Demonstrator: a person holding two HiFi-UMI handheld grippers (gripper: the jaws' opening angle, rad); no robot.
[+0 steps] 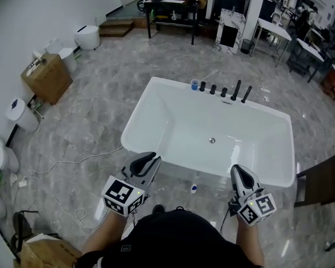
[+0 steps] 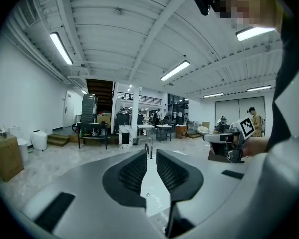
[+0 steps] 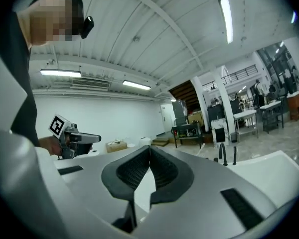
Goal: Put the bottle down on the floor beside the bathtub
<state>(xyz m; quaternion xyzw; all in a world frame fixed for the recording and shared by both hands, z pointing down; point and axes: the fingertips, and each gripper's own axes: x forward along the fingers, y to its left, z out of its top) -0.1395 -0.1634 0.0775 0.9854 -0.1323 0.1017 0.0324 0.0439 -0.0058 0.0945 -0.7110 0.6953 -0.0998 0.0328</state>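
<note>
A small bottle point(image 1: 194, 188) with a blue cap lies on the grey floor just in front of the white bathtub point(image 1: 173, 121), between my two grippers and apart from both. My left gripper point(image 1: 155, 159) hovers over the tub's near rim, left of the bottle. Its jaws stand almost together with only a thin slit, and nothing is between them point(image 2: 148, 154). To the right of the bottle my right gripper point(image 1: 235, 170) is held up at the same rim, its fingertips touching and empty point(image 3: 149, 148). Both point roughly level across the tub.
Black tap fittings point(image 1: 234, 91) and a blue cup point(image 1: 194, 85) stand on the tub's far rim. A cardboard box point(image 1: 47, 78) and white toilets point(image 1: 17, 113) line the left wall. A cable point(image 1: 72, 163) trails on the floor, and a dark chair point(image 1: 324, 180) is at the right.
</note>
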